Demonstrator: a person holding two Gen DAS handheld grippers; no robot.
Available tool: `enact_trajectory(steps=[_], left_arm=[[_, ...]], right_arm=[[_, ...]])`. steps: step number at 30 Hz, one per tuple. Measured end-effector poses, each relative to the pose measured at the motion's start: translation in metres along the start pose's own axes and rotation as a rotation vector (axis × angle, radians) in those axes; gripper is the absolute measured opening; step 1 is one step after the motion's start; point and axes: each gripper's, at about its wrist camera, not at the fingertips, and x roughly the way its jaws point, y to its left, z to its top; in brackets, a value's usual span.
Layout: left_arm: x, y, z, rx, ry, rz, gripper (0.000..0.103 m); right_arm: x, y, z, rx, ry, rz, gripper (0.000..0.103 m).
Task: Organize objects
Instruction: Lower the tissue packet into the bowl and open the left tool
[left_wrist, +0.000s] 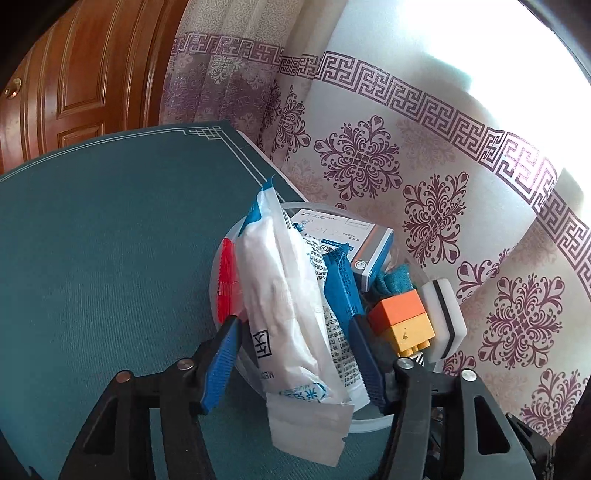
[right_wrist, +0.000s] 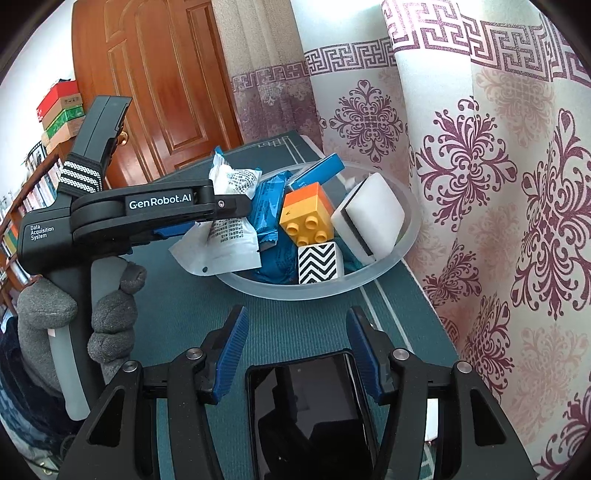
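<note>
My left gripper (left_wrist: 291, 321) is shut on a white printed packet (left_wrist: 280, 288), which stands tilted over a clear plastic bowl (left_wrist: 364, 421). In the bowl (right_wrist: 406, 236) lie an orange and yellow brick (right_wrist: 306, 210), a white sponge with a black stripe (right_wrist: 373, 218), a zigzag cube (right_wrist: 319, 264), a blue wrapper (right_wrist: 269, 210) and a blue and white box (right_wrist: 321, 168). A red item (left_wrist: 229, 280) shows behind the packet. My right gripper (right_wrist: 297, 314) stands open in front of the bowl. A black phone (right_wrist: 310, 406) lies on the mat between its fingers, with a gap at the left pad.
The teal mat (left_wrist: 110, 240) covers the table. A patterned curtain (right_wrist: 517, 184) hangs close behind and right of the bowl. A wooden door (right_wrist: 159, 92) and a bookshelf (right_wrist: 22, 206) with stacked boxes (right_wrist: 62, 110) stand at the left. A gloved hand (right_wrist: 110, 317) holds the left gripper's handle.
</note>
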Motion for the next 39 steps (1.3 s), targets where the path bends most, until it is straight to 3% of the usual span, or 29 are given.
enact_trajectory(steps=[7,14,22,26,30,33,36,39], left_arm=[[-0.008,-0.002,0.004,0.02,-0.022,0.019,0.05],[-0.018,-0.022,0.019,0.079,-0.064,-0.011,0.047],[0.004,-0.059,0.032,0.166,-0.049,-0.071,0.047],[0.023,-0.066,0.035,0.212,-0.024,-0.054,0.048],[0.026,-0.056,0.033,0.191,-0.027,-0.039,0.049],[0.023,-0.051,0.031,0.173,-0.024,-0.048,0.061],[0.012,-0.049,0.028,0.168,-0.055,-0.032,0.082],[0.002,-0.046,0.026,0.164,-0.076,-0.02,0.086]], right_arm=[[0.0,-0.002,0.001,0.003,0.0,0.001,0.057],[0.0,-0.008,0.002,0.023,0.003,0.008,0.056],[0.002,-0.015,0.002,0.045,0.009,0.013,0.057],[0.003,-0.019,0.003,0.059,0.01,0.009,0.056],[0.002,-0.022,0.004,0.065,0.007,0.006,0.057],[0.002,-0.021,0.003,0.063,0.008,0.006,0.057],[0.001,-0.019,0.004,0.056,0.004,0.006,0.056],[-0.002,-0.015,0.005,0.047,-0.004,0.006,0.057]])
